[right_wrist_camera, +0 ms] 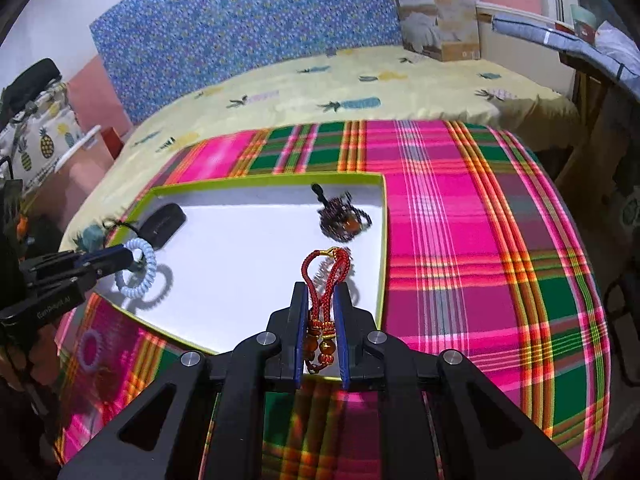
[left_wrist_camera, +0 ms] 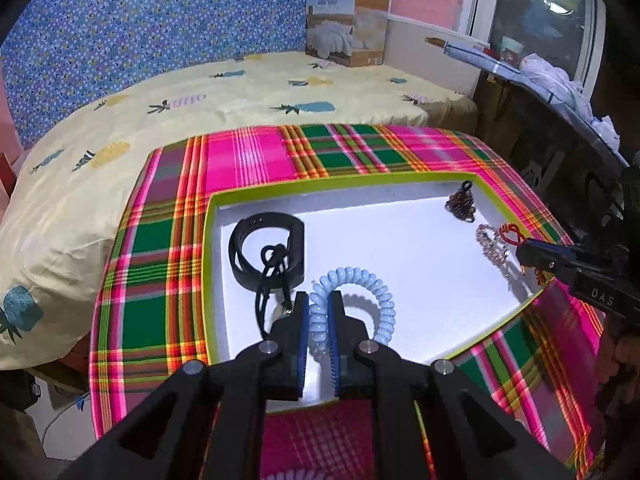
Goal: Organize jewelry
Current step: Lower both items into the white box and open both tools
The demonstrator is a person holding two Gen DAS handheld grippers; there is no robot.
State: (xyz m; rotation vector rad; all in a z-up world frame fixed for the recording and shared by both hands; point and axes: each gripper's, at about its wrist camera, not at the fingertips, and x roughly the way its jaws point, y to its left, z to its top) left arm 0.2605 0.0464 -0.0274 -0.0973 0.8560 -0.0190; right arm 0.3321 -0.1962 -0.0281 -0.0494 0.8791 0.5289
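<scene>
So the whole setup sits on a loud pink-and-green plaid cloth (left_wrist_camera: 248, 152), and on it a shallow white box with a lime rim (left_wrist_camera: 320, 179) is where the jewelry goes. Inside it there's a black watch band (left_wrist_camera: 266, 250) in the far left corner, a dark beaded piece (left_wrist_camera: 461, 204) in the far right one and a pale sparkly bracelet (left_wrist_camera: 490, 244) near the right wall.

The left gripper (left_wrist_camera: 319, 312) has its pads closed on a light blue coil bracelet (left_wrist_camera: 352, 304), which dangles over the box floor. That thing looks springy, light and stretchy, so pinching one side of the loop seems fine.

The right gripper (right_wrist_camera: 322, 308) is clamped narrow on a red braided cord charm (right_wrist_camera: 326, 280), amber beads hanging between the fingers. It's soft and floppy, so grabbing near the knot is my guess for best control.

Both grippers tilt steeply down toward the box from the near edge.
</scene>
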